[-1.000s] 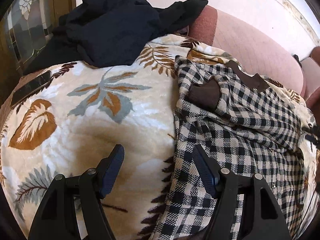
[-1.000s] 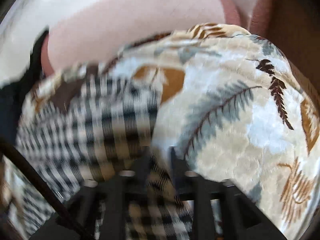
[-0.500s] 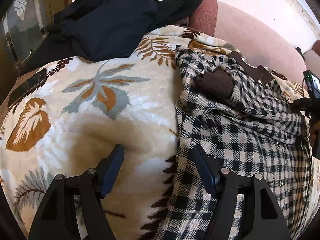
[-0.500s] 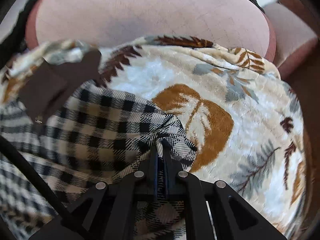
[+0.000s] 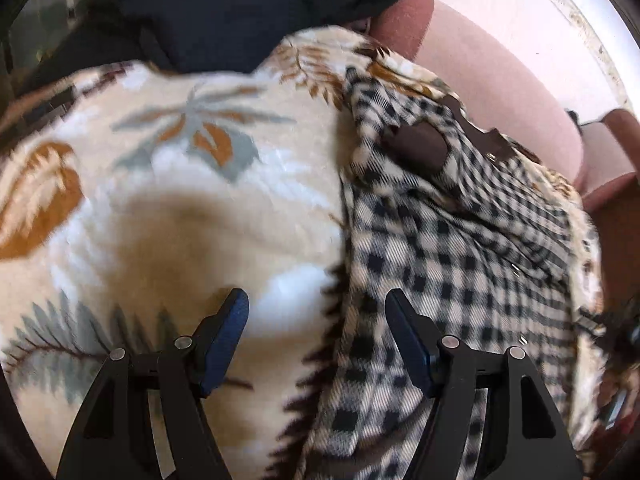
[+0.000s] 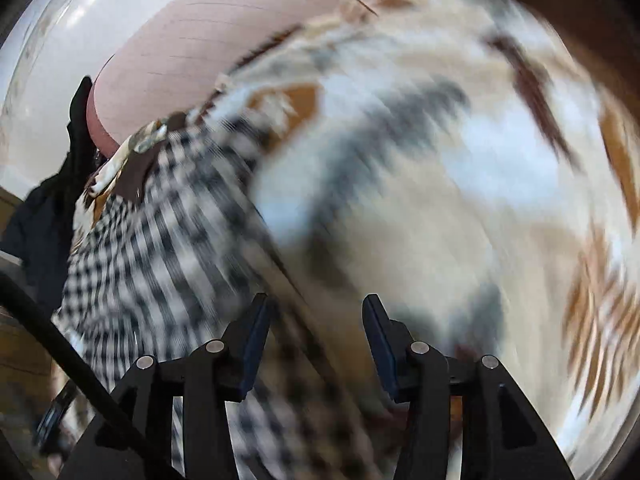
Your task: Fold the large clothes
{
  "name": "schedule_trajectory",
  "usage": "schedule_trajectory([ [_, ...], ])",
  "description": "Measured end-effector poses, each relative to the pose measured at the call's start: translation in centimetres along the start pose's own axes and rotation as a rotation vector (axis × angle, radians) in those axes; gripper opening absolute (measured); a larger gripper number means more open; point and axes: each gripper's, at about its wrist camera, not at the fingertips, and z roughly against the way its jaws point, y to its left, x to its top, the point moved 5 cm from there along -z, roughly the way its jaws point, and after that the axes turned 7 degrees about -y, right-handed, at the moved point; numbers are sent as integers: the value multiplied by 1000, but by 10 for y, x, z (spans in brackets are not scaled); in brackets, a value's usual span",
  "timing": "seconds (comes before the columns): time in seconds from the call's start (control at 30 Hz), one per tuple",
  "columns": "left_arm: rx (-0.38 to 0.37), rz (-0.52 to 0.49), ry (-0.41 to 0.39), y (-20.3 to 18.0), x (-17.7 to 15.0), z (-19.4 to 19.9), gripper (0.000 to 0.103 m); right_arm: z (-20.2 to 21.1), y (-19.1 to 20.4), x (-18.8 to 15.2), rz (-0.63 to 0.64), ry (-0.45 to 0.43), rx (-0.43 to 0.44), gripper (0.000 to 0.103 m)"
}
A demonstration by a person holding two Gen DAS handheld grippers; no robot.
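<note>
Checked shirt [image 5: 452, 264] edge between released left tool [image 5: 316, 312] | right tool [image 6: 316, 320] just reopened, empty

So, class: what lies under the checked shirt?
The checked shirt lies on a cream blanket with a leaf print, which shows all around it. What the blanket itself covers is hidden; only pink upholstery shows behind.

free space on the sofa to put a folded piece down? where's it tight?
Best patch: bare leaf-print blanket, bordered by the dark clothes pile behind and the checked shirt alongside. A second bare stretch lies past the shirt's other edge, though that view is blurred. The shirt itself and the pile's corner are crowded.
</note>
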Motion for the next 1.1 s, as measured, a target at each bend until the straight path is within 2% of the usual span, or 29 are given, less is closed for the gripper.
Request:
schedule_trajectory([
  [0.07, -60, 21, 44, 3, -10, -1, 69, 5, -21, -25, -55, 24, 59, 52],
  [0.1, -87, 31, 61, 3, -16, -1, 69, 10, -27, -36, -85, 18, 117, 52],
  [0.27, -185, 34, 73, 0, -41, 13, 69, 20, -33, -77, -180, 66, 309, 52],
  [0.3, -212, 45, 75, 0, -47, 17, 68, 21, -33, -85, -195, 73, 339, 52],
  [0.4, -315, 102, 113, -3, -72, 26, 53, 28, -34, -110, -250, 89, 437, 51],
  [0.43, -339, 127, 119, -2, -80, 30, 53, 30, -34, -117, -265, 97, 462, 51],
  [0.5, -352, 141, 117, -2, -91, 38, 48, 35, -31, -132, -267, 105, 498, 51],
  [0.63, -383, 188, 137, 1, -117, 55, 45, 45, -23, -160, -257, 129, 554, 51],
  [0.77, -388, 221, 122, 3, -139, 72, 45, 59, -22, -192, -234, 131, 584, 49],
  [0.93, -378, 205, 68, 3, -158, 86, 45, 69, -20, -222, -197, 128, 597, 47],
  [1.1, -344, 158, 15, -6, -162, 90, 49, 73, -17, -234, -174, 88, 569, 43],
])
